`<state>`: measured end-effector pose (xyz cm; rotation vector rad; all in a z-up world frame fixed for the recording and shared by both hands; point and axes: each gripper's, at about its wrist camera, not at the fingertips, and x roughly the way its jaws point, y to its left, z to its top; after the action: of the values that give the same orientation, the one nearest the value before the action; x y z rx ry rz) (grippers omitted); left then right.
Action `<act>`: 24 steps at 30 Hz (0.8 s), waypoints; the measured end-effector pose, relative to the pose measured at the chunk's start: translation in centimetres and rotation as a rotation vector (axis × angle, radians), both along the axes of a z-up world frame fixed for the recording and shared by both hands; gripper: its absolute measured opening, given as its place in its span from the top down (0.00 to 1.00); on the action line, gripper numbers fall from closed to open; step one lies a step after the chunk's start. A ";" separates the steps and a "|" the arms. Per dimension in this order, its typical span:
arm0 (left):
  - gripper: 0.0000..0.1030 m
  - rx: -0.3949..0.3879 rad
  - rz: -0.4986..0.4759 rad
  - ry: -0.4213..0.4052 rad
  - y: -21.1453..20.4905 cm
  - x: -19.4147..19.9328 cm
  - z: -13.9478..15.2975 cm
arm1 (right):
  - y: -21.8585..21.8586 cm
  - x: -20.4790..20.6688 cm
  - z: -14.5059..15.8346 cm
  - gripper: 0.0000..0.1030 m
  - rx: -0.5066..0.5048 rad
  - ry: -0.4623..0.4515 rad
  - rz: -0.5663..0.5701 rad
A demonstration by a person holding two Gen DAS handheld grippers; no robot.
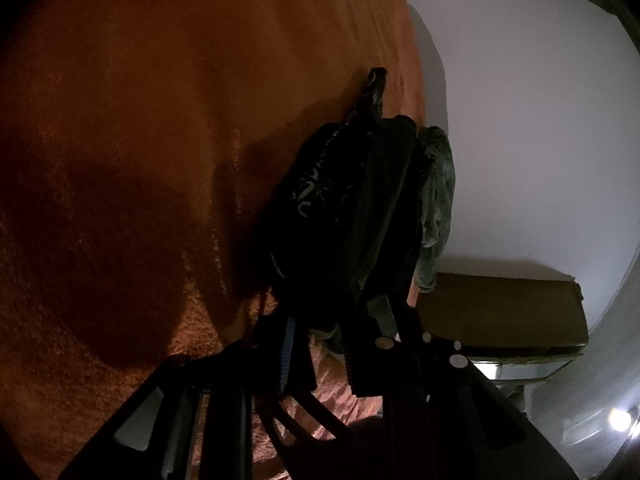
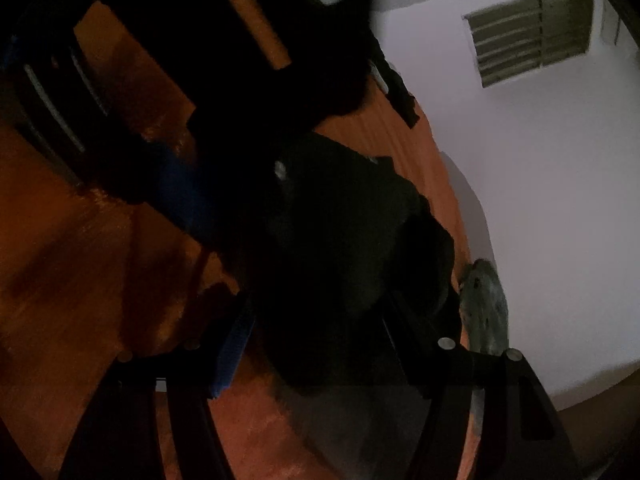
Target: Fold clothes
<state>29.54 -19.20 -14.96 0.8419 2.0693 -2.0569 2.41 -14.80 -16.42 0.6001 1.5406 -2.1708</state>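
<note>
One dark garment (image 1: 344,208), black with a pale printed pattern, is bunched on the orange blanket (image 1: 140,140) near its edge by the white wall (image 1: 540,120), and I see a grey-green piece of cloth (image 1: 438,188) lying just beside it on the wall side. My left gripper (image 1: 332,344) has its jaws nearly together and pinched on the near end of that dark garment, the fabric rising out from between the blue-padded finger and the black one. From my right wrist camera the same garment is a very dark mass (image 2: 344,240) on the blanket, and my right gripper (image 2: 320,360) stands with its jaws well apart, the cloth lying between the fingers; I cannot tell whether the pads press on it. That view is blurred and dim. My left gripper shows there too, coming in from the upper left (image 2: 176,184) onto the garment. Farther out I make out a brown cardboard box (image 1: 500,312) against the wall and a louvred vent (image 2: 532,36) high on it.
</note>
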 end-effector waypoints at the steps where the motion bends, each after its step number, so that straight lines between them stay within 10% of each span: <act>1: 0.79 0.005 0.000 -0.003 0.0 0.0 -0.1 | -0.2 0.0 -0.2 0.37 0.006 0.008 0.007; 12: 0.79 0.039 -0.004 0.009 -0.3 0.3 -0.2 | -0.9 -0.1 -0.6 0.38 0.024 0.070 0.051; 14: 0.79 0.043 -0.009 0.014 -0.3 0.3 0.0 | -0.8 0.0 -0.5 0.52 0.017 0.062 0.059; 16: 0.79 0.059 -0.015 0.022 -0.4 0.5 0.3 | -0.5 0.2 -0.1 0.88 -0.003 0.023 0.074; 24: 0.49 0.037 0.002 0.048 -2.6 4.5 3.6 | 2.0 -1.1 6.7 0.94 -0.177 -0.058 0.063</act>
<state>34.02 -21.81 -11.33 0.8035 2.1375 -2.0642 1.35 -12.83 -9.72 0.5445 1.3031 -2.1928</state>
